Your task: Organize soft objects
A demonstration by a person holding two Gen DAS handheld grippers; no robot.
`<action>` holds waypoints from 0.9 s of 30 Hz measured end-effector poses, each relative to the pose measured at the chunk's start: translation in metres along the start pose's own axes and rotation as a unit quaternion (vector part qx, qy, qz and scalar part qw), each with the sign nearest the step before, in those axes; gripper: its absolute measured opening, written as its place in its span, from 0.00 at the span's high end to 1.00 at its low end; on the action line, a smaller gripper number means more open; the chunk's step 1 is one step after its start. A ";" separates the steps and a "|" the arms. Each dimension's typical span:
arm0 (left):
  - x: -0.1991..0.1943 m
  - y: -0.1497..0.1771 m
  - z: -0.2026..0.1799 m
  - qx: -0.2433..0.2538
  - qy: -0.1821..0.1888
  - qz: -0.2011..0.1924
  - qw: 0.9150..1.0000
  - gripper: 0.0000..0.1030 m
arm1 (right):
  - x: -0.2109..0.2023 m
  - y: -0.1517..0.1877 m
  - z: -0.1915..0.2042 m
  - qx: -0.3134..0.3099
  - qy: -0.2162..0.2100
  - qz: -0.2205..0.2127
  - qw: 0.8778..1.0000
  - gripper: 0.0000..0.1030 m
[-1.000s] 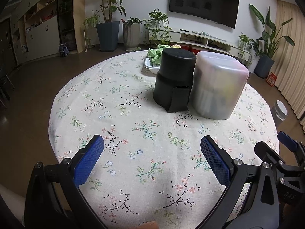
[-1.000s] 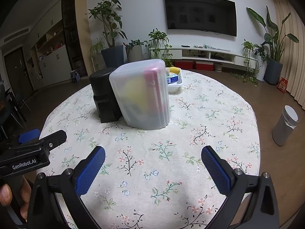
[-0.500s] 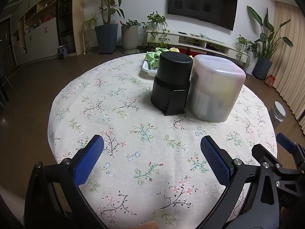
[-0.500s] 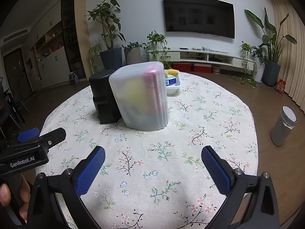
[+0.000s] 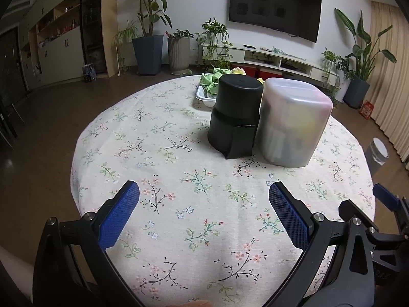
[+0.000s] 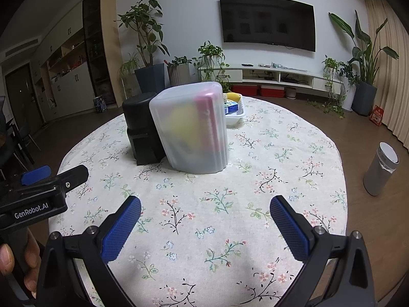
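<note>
Floral tablecloth (image 5: 179, 133), both tools (image 5: 204, 206) (image 6: 205, 216) agape — green cloth (image 5: 213, 81) only leftward

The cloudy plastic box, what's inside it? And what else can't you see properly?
- Frosted plastic container: both views show only yellow and pink blurs through its cloudy wall.
- White tray: left wrist view shows green cloth; the black container hides the rest.
- White tray, right wrist view: the frosted container covers most of it.
- Black container: opaque, so its contents are hidden.

Left gripper (image 5: 204, 195) and right gripper (image 6: 205, 209), jaws wide apart, empty.
</note>
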State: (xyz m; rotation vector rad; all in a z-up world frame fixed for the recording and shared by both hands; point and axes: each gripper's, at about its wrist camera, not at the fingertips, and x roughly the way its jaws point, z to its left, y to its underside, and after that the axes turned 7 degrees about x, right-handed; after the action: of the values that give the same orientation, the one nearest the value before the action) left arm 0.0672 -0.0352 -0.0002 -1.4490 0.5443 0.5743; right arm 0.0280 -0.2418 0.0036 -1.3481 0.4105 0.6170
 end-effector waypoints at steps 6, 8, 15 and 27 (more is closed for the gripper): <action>0.002 0.000 0.001 0.001 0.006 0.000 1.000 0.00 | 0.000 0.000 0.000 0.000 0.000 0.000 1.000 0.00; 0.001 -0.001 0.000 0.002 0.007 -0.001 1.000 0.00 | 0.001 0.000 -0.001 -0.001 0.000 0.001 1.000 0.00; 0.003 0.001 -0.002 0.004 0.014 0.003 1.000 0.00 | 0.001 0.000 -0.001 0.000 0.000 0.000 1.000 0.00; 0.004 0.002 -0.003 0.004 0.022 0.004 1.000 0.00 | 0.001 0.000 -0.001 -0.001 0.000 0.000 1.000 0.00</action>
State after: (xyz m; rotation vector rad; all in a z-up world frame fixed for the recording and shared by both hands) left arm 0.0688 -0.0384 -0.0039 -1.4556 0.5872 0.5475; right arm 0.0286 -0.2421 0.0026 -1.3493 0.4105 0.6179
